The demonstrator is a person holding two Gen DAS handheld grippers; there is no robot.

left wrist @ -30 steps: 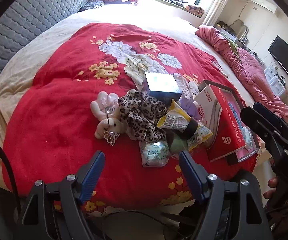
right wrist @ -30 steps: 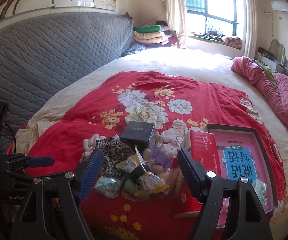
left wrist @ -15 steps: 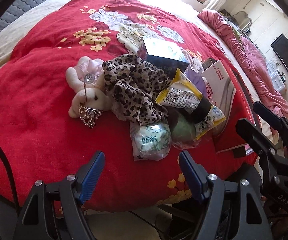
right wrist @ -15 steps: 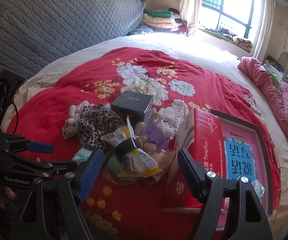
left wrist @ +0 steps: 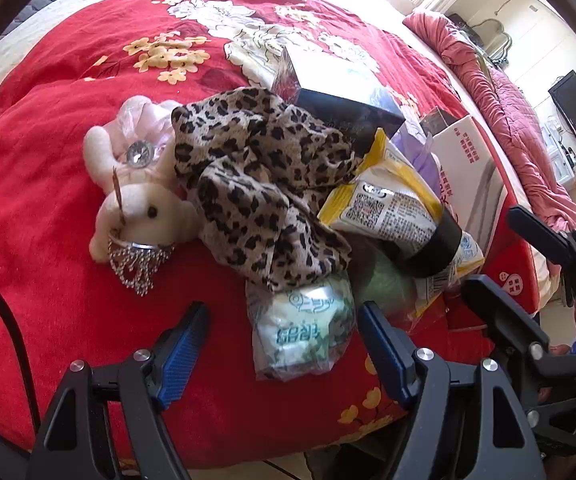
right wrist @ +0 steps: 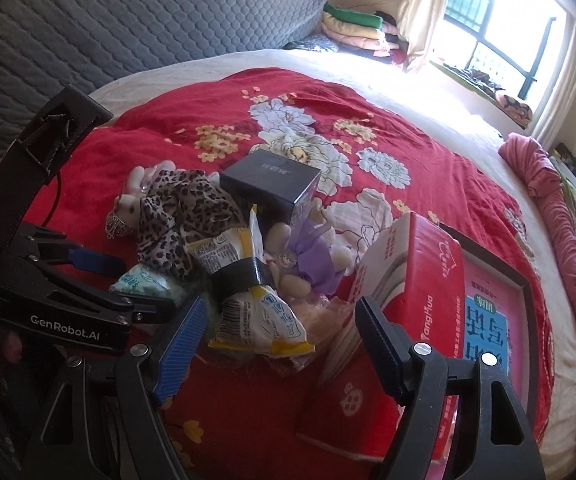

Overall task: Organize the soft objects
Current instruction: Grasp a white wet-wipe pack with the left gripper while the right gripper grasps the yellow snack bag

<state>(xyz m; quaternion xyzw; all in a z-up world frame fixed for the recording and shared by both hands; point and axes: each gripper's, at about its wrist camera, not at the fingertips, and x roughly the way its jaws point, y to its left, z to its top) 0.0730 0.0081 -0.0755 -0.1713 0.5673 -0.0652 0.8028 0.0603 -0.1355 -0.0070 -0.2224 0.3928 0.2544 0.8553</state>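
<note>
We judge the sorting barely begun: the leopard-print cloth [left wrist: 264,184], cream plush bear [left wrist: 140,204] and clear tissue packet [left wrist: 300,328] lie heaped mid-frame. Our left gripper [left wrist: 282,344] and right gripper [right wrist: 280,340] gape, holding nothing.

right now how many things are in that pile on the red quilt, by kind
plush toys: 2, a cream bear and a purple-dressed one
cloth: 1, leopard print fabric
packets: 3, the yellow snack bag, the mint tissue pack and a green one
boxes: 2, the dark box and the red carton
total: 8
</note>
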